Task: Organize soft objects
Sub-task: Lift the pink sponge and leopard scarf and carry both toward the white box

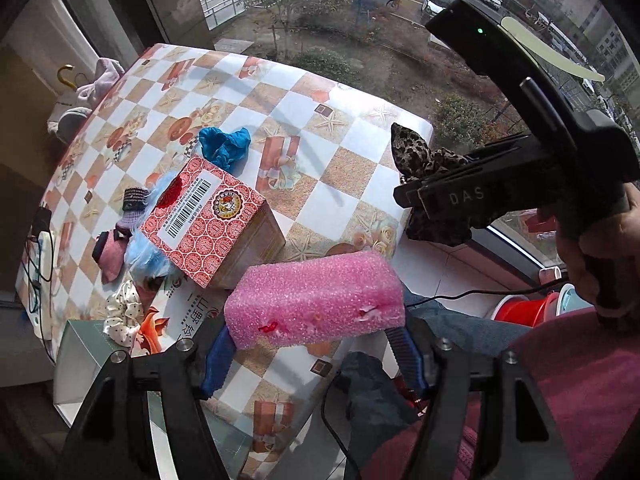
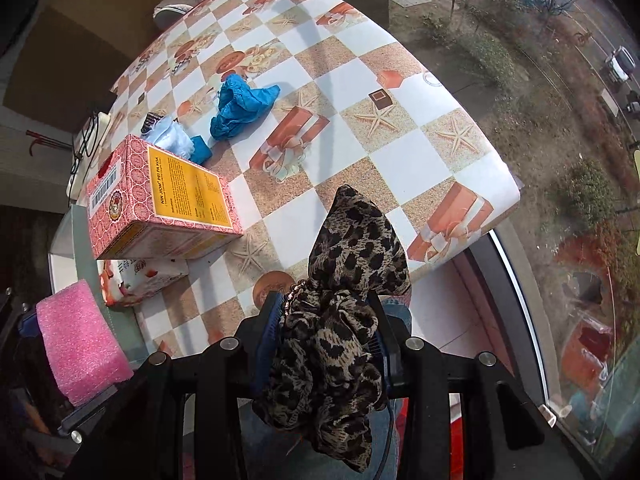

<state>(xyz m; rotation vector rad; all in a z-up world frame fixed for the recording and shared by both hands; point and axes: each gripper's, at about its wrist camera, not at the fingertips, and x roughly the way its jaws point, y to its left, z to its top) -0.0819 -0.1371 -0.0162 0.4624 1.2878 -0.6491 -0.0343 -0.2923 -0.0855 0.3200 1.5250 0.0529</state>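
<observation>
Over the near edge of the table (image 1: 352,148), covered in a checkered cloth printed with starfish and gift boxes:

Item 1 — pink foam block (image 1: 316,300), oblong and coarse-celled, with a few small tears on its front face. Clamped end to end between the blue pads of the left gripper (image 1: 312,356), jaws set wide to span its length. Held clear of the cloth, above the table's near edge.

Item 2 — leopard-print fabric (image 2: 344,304), a bunched scarf-like piece. Pinched between the pads of the right gripper (image 2: 328,352), jaws narrow; one fold stands up past the fingertips and the rest hangs below them. Held off the table's near right corner. A person's hand (image 1: 600,256) grips the handle of this tool.

Item 3 — red patterned carton (image 1: 208,224), barcode label on one face and a yellow panel on another, standing toward the left edge of the table.

Item 4 — crumpled blue cloth (image 2: 240,106), lying on the table just beyond the carton, apart from both grippers.

Item 5 — cluster of small soft pieces touching the carton's far and left sides: pale blue fluffy material (image 1: 144,256), a pink piece (image 1: 112,256) and a polka-dot fabric (image 1: 124,312).
</observation>
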